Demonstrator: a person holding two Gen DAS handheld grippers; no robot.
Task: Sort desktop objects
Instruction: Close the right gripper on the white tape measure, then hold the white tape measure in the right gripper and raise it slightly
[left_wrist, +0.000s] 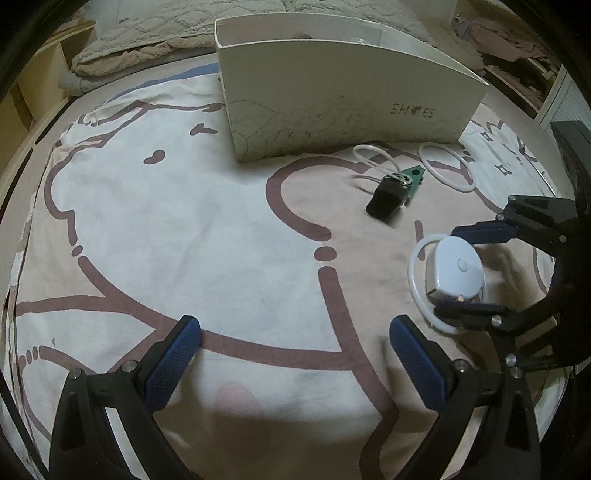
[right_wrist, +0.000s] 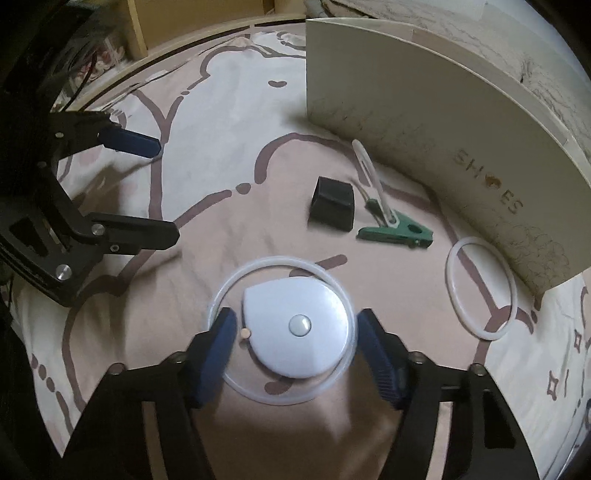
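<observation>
Notably right claw clenched on smooth round white disc; left claw released, textured blue pads.

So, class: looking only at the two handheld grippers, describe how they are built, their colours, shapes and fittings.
Both look alike. The left gripper has angular black plastic arms with silver screws or pins at the joints, ending in two long fingers faced with blue cross-hatched pads. The right gripper has the same black frame, round fasteners and blue ridged pads. No cables or sleeves show.

Left gripper jaws wide; right gripper narrower.
</observation>
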